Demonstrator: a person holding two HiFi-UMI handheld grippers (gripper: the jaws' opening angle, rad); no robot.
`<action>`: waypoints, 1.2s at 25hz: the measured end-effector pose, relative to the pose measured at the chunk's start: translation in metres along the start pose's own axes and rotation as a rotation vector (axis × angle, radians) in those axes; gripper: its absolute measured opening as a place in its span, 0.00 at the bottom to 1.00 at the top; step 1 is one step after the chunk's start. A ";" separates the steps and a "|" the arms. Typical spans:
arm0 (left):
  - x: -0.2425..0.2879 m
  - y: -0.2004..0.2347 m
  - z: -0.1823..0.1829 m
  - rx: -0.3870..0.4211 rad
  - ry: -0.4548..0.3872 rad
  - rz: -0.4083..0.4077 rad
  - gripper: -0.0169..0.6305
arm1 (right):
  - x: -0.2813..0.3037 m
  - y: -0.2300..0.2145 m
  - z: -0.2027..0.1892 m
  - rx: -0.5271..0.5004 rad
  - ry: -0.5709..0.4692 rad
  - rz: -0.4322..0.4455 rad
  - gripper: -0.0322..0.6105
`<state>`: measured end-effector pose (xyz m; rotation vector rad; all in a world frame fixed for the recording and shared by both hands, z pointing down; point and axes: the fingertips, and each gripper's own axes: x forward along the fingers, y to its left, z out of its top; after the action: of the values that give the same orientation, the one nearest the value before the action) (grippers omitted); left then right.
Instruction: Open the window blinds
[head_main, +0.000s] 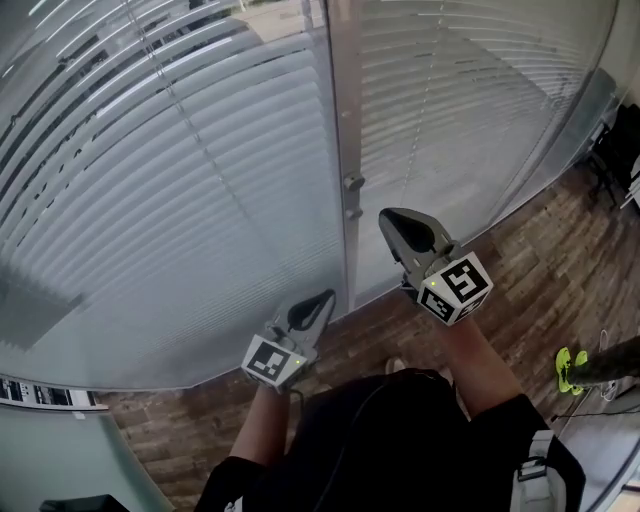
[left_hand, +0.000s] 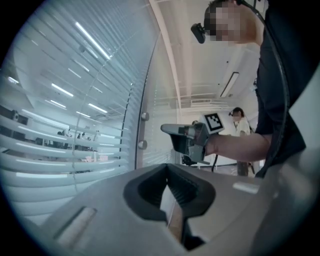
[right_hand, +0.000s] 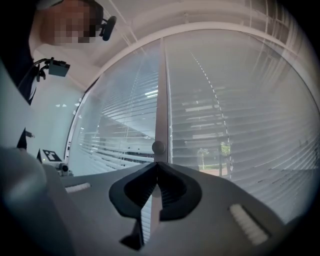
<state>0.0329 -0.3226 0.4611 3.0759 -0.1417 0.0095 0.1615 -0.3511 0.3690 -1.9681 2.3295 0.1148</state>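
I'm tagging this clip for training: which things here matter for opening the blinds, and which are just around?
For the job:
- blinds
- knobs on the post between the panes, probably
- left gripper, jaws together
- right gripper, jaws together

Just around:
- yellow-green shoe
- wood floor
- bystander in the background

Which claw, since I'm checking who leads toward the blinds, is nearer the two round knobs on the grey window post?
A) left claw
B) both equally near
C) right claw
C: in the head view the right claw sits just beside the two round knobs on the grey window post, while the left claw is lower and farther off.
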 end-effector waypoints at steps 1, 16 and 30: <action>0.002 0.003 -0.003 0.004 -0.005 0.004 0.03 | -0.004 -0.001 -0.006 -0.027 0.009 0.016 0.06; 0.025 -0.005 -0.009 0.003 0.018 0.096 0.03 | -0.088 0.005 -0.092 0.042 0.128 0.264 0.06; 0.015 -0.011 -0.013 0.043 0.032 0.213 0.03 | -0.061 0.022 -0.093 0.064 0.074 0.424 0.06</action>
<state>0.0484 -0.3125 0.4732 3.0850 -0.4725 0.0728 0.1484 -0.2985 0.4686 -1.4462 2.7248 -0.0049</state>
